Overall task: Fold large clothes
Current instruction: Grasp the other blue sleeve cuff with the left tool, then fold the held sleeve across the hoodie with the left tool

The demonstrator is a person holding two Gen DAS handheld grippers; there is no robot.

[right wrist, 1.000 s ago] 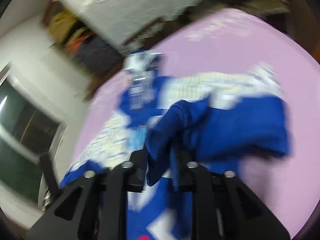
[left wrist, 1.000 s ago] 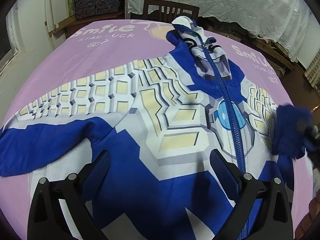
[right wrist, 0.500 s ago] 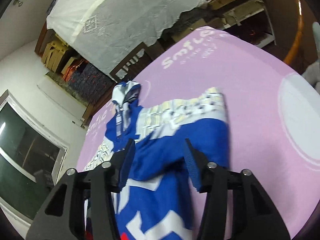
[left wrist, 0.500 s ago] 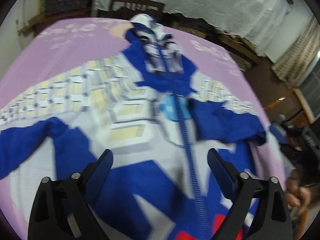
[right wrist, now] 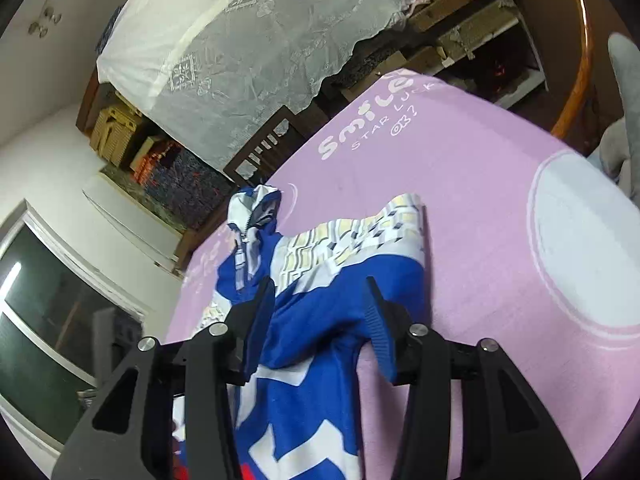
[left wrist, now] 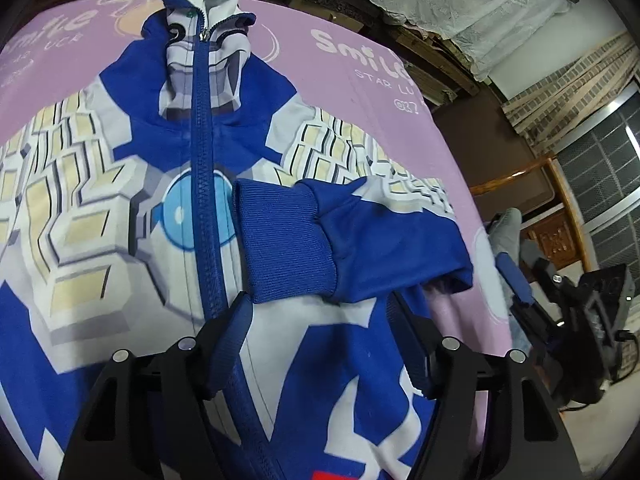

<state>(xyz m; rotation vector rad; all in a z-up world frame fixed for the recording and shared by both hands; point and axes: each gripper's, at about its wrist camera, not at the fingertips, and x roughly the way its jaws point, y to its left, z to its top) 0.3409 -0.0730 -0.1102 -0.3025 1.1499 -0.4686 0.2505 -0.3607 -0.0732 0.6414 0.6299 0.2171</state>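
Hovering over the lower front of the jacket (left wrist: pixel 132 216), your left gripper (left wrist: pixel 320 314) has its jaws partly apart with nothing between them; they have just been closing from wide, and no cloth is pinched. Look just past the fingertips: the ribbed cuff (left wrist: pixel 280 240) of the folded-in sleeve (left wrist: pixel 384 236) lies across the chest, its end right beside the zipper (left wrist: pixel 200 168). That sleeve runs sideways, from the cuff near the centre out toward the jacket's right edge, while the zipper runs straight away from you up to the hood (left wrist: pixel 202 8).

Your right gripper (right wrist: pixel 320 312) sits off that same edge, jaws moderately apart and empty, with the blue fold of the sleeve lying below and between the fingers but not squeezed. You can see it in the left view too, out beside the pink cover (left wrist: pixel 344 64).

So the relation to weigh is this: the jacket's long axis points away from you, one sleeve is already across it, and the other sleeve stretches out to your left, nearer your left gripper. My read is that the left sleeve comes in next, and that it is the left hand's job.

Further off, a chair (right wrist: pixel 264 148) stands behind the far end of the cover.
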